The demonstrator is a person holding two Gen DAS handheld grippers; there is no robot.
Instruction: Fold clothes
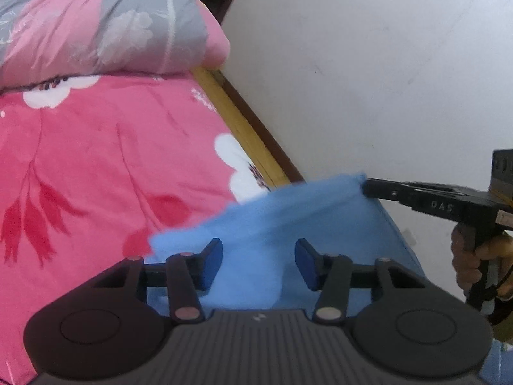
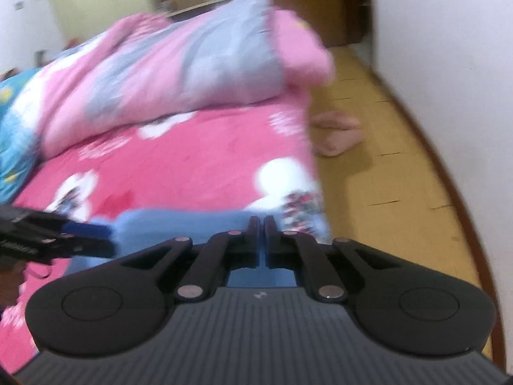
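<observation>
Your left gripper's (image 1: 258, 264) fingers (image 1: 213, 263) stand spread apart, blue pads facing each other with nothing between them but the light blue garment (image 1: 282, 221) lying beyond. Your right gripper (image 2: 261, 224) has its fingers pressed together on an edge of that same garment; in the left wrist view, at the right of the frame, you can see its tips pinching a corner and lifting it off the bed (image 1: 105, 166).

The garment sits low in both frames, at the near edge of the bed, close to where the mattress meets the yellow floor (image 2: 378, 166). One corner is raised and stretched taut from the pinch; the rest sags in a loose slope toward your left gripper. Judging from this, folding is at an early stage: no crisp crease or stacked layers show, and the cloth looks bunched rather than squared. What remains, as far as these views tell, is taking a second corner with the open fingers, spreading, and laying the folds.

The cloth looks soft and fleecy, with a matte, slightly fuzzy surface and a limp drape. The bed cover is plush, bright pink with white and red flowers. A puffy pink and grey quilt (image 1: 105, 22) is heaped in the upper left of the left wrist frame. The right wrist view is motion-blurred, so fine detail there is lost.
</observation>
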